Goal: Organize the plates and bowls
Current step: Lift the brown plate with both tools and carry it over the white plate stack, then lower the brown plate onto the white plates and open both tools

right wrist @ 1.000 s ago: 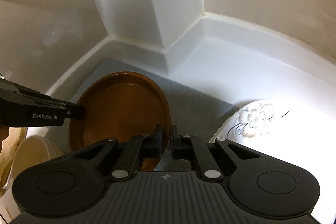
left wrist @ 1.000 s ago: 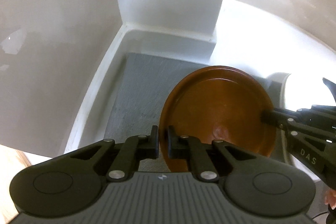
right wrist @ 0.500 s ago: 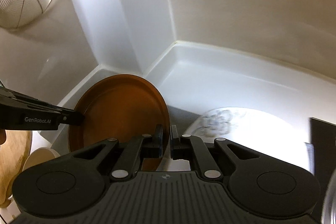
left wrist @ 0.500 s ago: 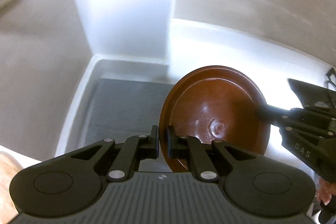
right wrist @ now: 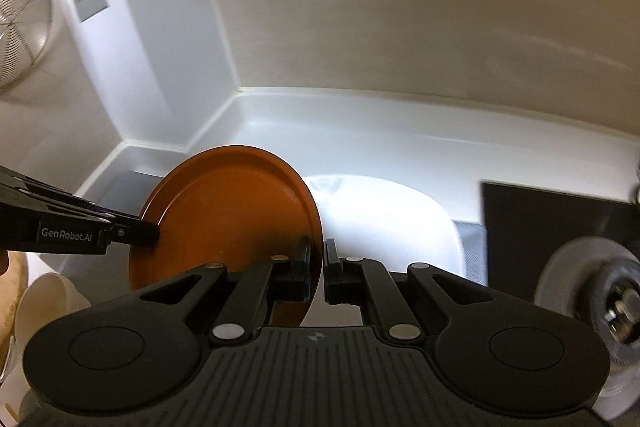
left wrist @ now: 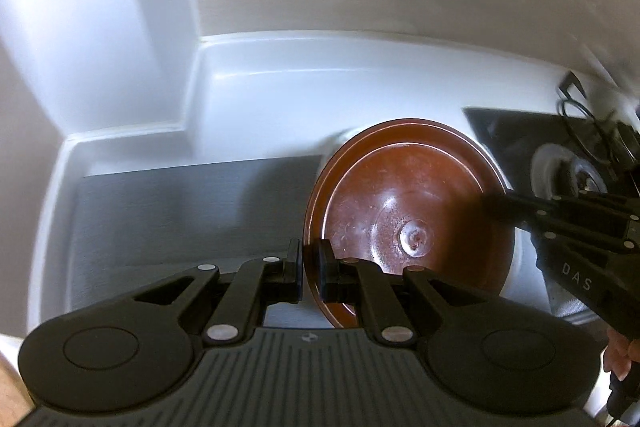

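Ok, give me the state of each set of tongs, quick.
Left tongs: closed on the rim of the brown plate.
Right tongs: closed on the opposite rim of the same plate.

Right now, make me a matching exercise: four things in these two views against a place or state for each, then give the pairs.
Things:
1. brown plate
2. white flowered plate
3. grey mat
4. wire basket

Places or states:
A. lying flat in the white corner
B. up on the wall, far left
C. held on edge by both grippers
D. on the counter behind the brown plate

Pairs: 1-C, 2-D, 3-A, 4-B
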The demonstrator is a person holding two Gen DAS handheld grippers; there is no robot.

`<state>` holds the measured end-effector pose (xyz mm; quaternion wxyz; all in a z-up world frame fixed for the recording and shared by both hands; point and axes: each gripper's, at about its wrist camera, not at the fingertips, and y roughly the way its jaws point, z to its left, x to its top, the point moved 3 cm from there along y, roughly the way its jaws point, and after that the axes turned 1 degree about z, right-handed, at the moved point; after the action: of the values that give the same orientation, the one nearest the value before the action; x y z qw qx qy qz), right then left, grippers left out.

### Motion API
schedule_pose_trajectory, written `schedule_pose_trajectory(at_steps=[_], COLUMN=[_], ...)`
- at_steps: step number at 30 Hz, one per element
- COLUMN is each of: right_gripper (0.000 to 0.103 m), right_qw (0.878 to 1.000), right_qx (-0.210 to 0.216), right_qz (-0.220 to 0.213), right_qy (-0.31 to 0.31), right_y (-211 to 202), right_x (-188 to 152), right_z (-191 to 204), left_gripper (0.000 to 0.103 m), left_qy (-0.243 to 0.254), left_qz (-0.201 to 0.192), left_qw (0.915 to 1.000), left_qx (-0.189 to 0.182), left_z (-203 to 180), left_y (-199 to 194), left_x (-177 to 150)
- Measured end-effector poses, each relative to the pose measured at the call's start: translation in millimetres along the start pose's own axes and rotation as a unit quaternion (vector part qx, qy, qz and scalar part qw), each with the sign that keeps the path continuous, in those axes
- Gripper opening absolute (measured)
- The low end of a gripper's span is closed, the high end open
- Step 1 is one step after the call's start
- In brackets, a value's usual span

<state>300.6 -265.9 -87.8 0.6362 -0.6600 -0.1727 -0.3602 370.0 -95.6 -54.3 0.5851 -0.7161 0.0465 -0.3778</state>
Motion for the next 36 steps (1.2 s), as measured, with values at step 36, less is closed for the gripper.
schedule_pose_trajectory(at_steps=[36], right_gripper=[0.008], right_qw=[0.996], right_qx=[-0.051], right_qz=[0.055], right_qy=[0.038], right_y=[79.9], right_x=[-19.9], right_z=[-56.9], left_gripper=[0.008], left_qy=[0.022], left_qz=[0.063], left_qw=[0.9977], left_qx=[-0.011], left_z=[-29.2], left_y=[91.4], left_x=[21.6])
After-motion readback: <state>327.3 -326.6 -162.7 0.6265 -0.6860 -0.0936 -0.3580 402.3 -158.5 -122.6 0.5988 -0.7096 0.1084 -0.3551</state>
